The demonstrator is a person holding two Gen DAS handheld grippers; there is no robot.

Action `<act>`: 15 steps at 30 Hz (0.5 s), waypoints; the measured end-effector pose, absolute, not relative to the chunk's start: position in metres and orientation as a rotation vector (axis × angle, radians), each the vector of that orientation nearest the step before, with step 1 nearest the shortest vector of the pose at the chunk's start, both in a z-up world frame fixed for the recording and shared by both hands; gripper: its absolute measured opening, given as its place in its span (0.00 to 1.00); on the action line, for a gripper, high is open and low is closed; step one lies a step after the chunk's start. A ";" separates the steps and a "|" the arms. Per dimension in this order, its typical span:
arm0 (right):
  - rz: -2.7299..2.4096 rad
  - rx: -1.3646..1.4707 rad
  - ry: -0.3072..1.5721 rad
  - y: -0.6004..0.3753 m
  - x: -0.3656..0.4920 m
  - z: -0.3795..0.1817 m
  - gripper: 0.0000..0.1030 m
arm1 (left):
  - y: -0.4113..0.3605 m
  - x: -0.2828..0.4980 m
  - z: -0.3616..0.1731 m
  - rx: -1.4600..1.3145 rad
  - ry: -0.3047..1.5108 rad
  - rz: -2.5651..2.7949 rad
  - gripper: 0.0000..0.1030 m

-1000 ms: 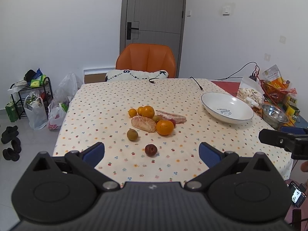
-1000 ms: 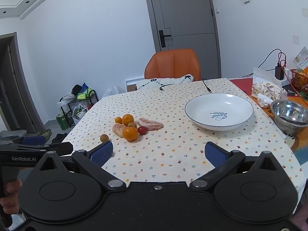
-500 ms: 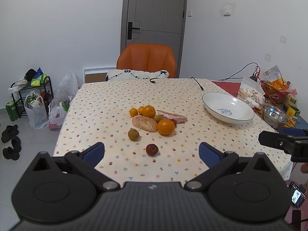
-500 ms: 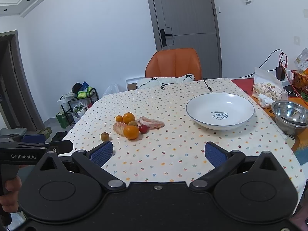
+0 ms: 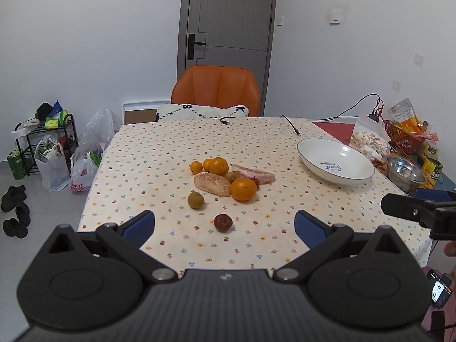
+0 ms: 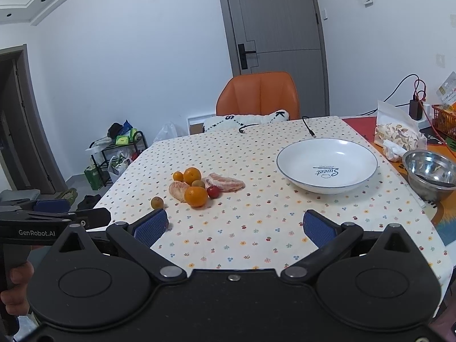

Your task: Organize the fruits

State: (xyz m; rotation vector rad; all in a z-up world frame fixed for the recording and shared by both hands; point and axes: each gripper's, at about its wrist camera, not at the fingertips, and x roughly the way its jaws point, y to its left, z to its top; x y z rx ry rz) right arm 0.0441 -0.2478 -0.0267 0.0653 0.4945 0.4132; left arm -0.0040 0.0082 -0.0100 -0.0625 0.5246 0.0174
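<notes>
A cluster of fruit lies mid-table: oranges (image 5: 243, 189) (image 6: 195, 196), a peeled citrus half (image 5: 212, 183), pink citrus segments (image 5: 253, 173) (image 6: 226, 182), a small red fruit (image 6: 213, 191), a brownish-green fruit (image 5: 195, 199) (image 6: 157, 202) and a dark red fruit (image 5: 223, 222) nearest me. A white plate (image 5: 336, 162) (image 6: 327, 165), with no fruit in it, stands at the right. My left gripper (image 5: 225, 226) is open and empty, held before the near table edge. My right gripper (image 6: 236, 226) is open and empty, also short of the fruit.
A steel bowl (image 6: 431, 171) (image 5: 406, 169), snack bags (image 6: 397, 136) and a red basket (image 5: 403, 138) crowd the table's right side. A cable (image 6: 309, 128) lies at the far edge by an orange chair (image 5: 218, 91). Bags and a rack (image 5: 42, 139) stand on the floor left.
Both views have shifted slightly; the table and fruit sit a little farther back in the frames. Nothing on the table has moved and both grippers stay open.
</notes>
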 end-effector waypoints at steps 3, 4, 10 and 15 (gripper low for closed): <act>0.414 0.065 0.496 -0.248 0.044 -0.027 1.00 | 0.008 -0.004 -0.009 -0.066 0.524 0.019 1.00; 0.415 0.063 0.498 -0.247 0.044 -0.026 1.00 | 0.008 -0.004 -0.008 -0.067 0.524 0.020 1.00; 0.414 0.059 0.507 -0.245 0.044 -0.027 1.00 | 0.009 -0.003 -0.008 -0.066 0.528 0.018 1.00; 0.418 0.061 0.511 -0.246 0.046 -0.028 1.00 | 0.009 -0.003 -0.009 -0.067 0.527 0.019 1.00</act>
